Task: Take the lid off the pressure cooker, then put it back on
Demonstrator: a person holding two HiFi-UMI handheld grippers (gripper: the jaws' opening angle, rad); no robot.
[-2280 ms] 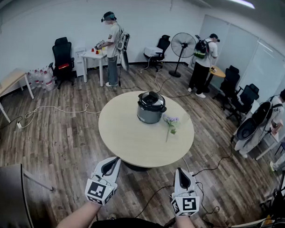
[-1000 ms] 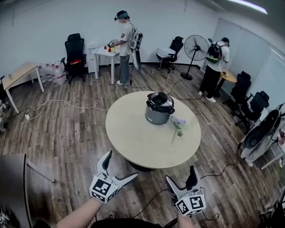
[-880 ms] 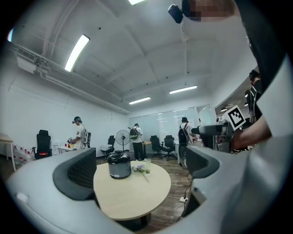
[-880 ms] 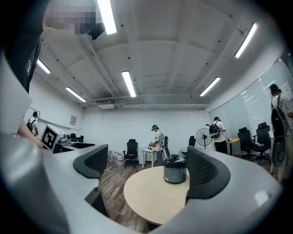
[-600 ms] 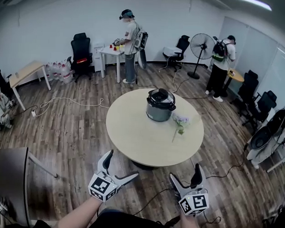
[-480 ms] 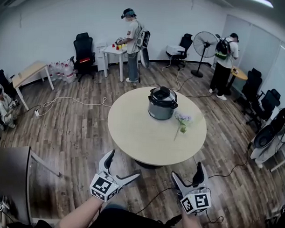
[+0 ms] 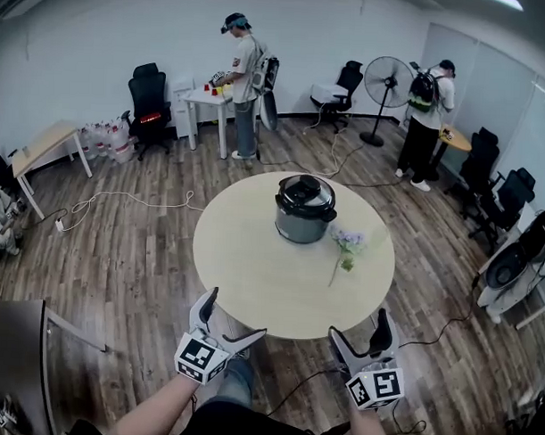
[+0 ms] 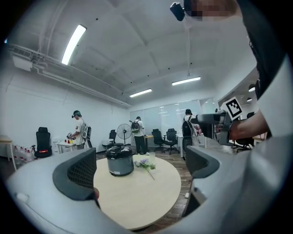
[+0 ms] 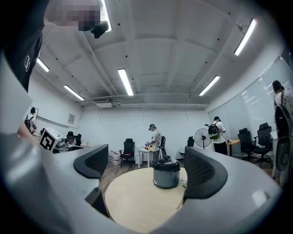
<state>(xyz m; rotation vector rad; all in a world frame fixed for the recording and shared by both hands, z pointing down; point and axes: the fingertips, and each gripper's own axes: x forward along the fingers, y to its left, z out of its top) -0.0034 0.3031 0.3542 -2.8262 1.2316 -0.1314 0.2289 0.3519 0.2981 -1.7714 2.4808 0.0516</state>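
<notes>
Two grippers show at the bottom of the head view, both just short of the near edge of the round table. The left gripper has its jaws spread wide, and the right gripper is parted as well; neither holds anything. Each carries a marker cube printed with a black-and-white square pattern, not letters. The pressure cooker stands upright on the far half of the table with its dark lid seated on top. A flower sprig lies just beside it, on the person's right. Any print on the cooker is too small to read.

In the left gripper view the jaws stand wide apart with only air between them. Beyond them are the table, the lidded cooker and the sprig to its right. The other gripper's patterned cube shows near the right edge.

In the right gripper view the jaws are again wide and empty. The cooker sits framed between them, nearer the right jaw and well apart from both. Behind it a person stands at a small white table.
</notes>
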